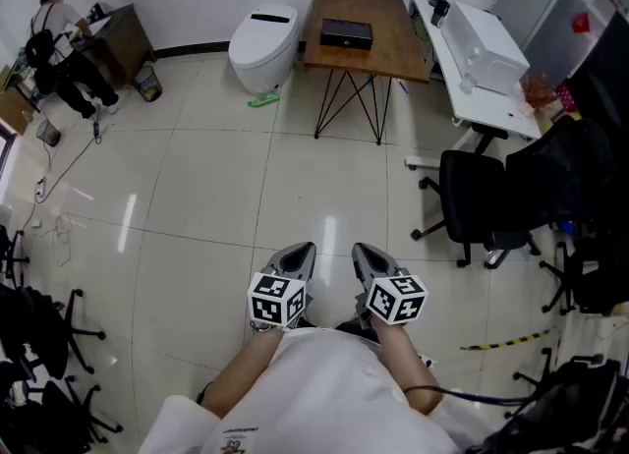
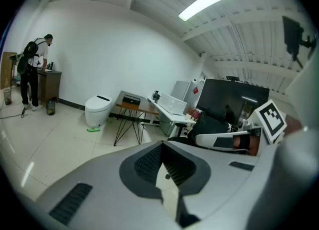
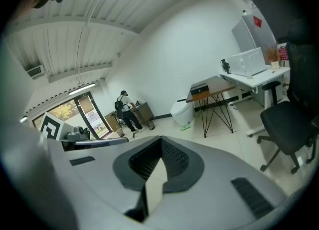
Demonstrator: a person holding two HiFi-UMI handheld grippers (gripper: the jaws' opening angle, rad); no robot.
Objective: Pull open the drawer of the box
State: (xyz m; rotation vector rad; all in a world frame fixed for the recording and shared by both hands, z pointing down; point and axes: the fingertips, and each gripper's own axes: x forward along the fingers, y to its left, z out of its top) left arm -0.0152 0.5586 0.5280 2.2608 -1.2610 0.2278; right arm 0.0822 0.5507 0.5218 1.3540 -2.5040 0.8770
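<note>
The black box (image 1: 346, 32) sits on a small wooden table (image 1: 378, 54) at the far side of the room; it is too far off to make out its drawer. It also shows in the left gripper view, box (image 2: 131, 99), and in the right gripper view, box (image 3: 199, 89). My left gripper (image 1: 301, 255) and right gripper (image 1: 365, 256) are held side by side close to my body, over the tiled floor, well short of the table. Both point toward it. The left gripper (image 2: 160, 147) and the right gripper (image 3: 160, 142) are shut with nothing between the jaws.
A white toilet-like unit (image 1: 262, 44) stands left of the table, with a green item (image 1: 262, 100) on the floor by it. A white desk (image 1: 484, 84) and black office chair (image 1: 474, 197) are at the right. A person (image 1: 57, 44) stands at a cabinet far left. Chair bases crowd both lower corners.
</note>
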